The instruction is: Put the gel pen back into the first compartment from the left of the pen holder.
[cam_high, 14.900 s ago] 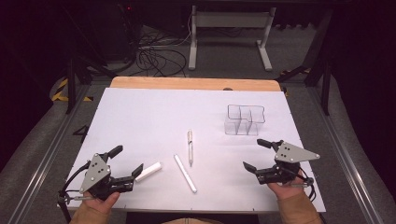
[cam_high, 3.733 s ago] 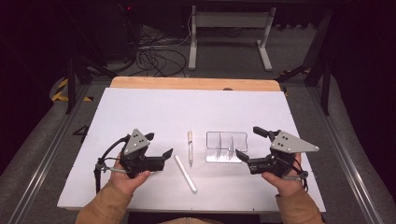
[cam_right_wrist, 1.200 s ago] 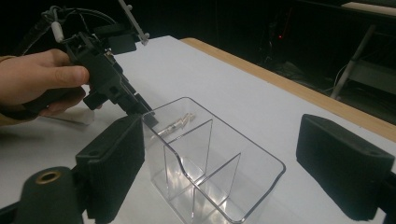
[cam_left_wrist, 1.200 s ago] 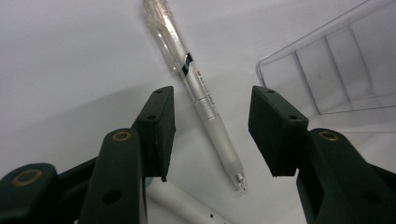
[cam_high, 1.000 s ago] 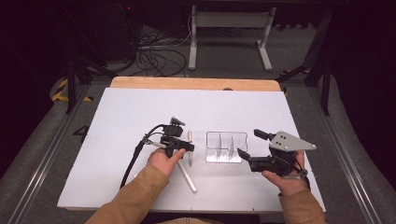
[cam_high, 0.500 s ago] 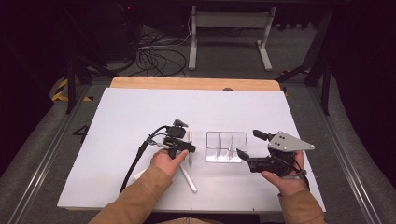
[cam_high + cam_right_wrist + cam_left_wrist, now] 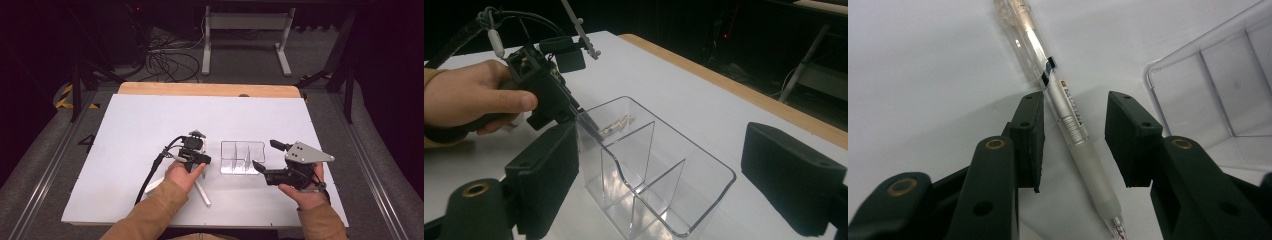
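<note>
Clear organiser [image 7: 242,157] lay empty on its side between right gripper [image 7: 659,165]'s wide jaws, untouched. Left gripper [image 7: 1074,135], just closing, straddled pen [image 7: 1068,117] on table [image 7: 130,125], pads not gripping. 2 pens unloaded.

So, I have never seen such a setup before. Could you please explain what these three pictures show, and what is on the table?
A person sits at a white table and holds a hand tool with two black jaws in each hand. The high view looks down from above; each of the other two pictures comes from a camera riding on one tool.

The left gripper points down at a clear pen. The pen lies on the table between its jaws, which have just been closing, but the pads do not press on it yet. The right gripper stands open around a clear divided box, holding nothing. A white stick lies by the left hand.
</note>
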`<state>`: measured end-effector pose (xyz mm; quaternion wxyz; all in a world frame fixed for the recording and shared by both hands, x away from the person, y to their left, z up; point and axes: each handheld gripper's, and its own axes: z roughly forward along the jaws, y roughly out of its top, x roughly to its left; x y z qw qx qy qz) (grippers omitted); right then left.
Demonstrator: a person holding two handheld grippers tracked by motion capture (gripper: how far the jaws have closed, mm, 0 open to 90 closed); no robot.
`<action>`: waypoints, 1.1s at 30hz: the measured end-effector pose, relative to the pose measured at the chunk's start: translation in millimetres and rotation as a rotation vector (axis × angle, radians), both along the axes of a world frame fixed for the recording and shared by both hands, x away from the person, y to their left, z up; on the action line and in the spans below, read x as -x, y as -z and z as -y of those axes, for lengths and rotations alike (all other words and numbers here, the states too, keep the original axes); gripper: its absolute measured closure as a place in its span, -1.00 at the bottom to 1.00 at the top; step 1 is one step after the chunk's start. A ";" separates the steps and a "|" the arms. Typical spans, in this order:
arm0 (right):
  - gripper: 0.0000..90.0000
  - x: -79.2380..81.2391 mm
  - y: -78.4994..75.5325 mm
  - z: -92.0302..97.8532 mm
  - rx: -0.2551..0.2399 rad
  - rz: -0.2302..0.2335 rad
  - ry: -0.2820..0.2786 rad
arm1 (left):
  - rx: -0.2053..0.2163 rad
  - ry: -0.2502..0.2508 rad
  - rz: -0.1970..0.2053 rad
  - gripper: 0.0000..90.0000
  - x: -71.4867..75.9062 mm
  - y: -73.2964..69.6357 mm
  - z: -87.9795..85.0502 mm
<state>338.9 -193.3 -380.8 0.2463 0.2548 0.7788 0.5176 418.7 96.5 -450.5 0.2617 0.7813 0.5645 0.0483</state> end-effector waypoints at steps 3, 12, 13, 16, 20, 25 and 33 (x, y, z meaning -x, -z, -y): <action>-0.64 -0.2 0.4 -0.7 0.005 0.005 -0.003 | -0.024 -0.010 0.018 0.34 1.1 0.3 3.0; -0.64 1.1 -0.1 -1.7 0.019 0.021 -0.002 | -0.054 -0.022 0.024 0.51 1.0 0.1 4.6; -0.64 1.1 -0.1 -1.6 0.019 0.021 -0.002 | -0.055 -0.023 0.024 0.52 0.9 0.0 4.7; -0.64 0.7 0.3 -1.3 0.018 0.018 -0.001 | -0.065 -0.020 0.024 0.53 1.2 -0.2 5.2; -0.64 1.0 0.3 -1.9 0.018 0.018 -0.006 | -0.055 -0.023 0.016 0.55 0.6 -0.5 4.4; -0.64 1.1 0.5 -3.1 0.016 0.019 -0.014 | -0.034 -0.031 0.022 0.60 0.2 0.0 3.4; -0.64 1.7 0.3 -2.9 0.019 0.022 -0.021 | -0.006 -0.044 0.020 0.67 -1.7 1.1 3.0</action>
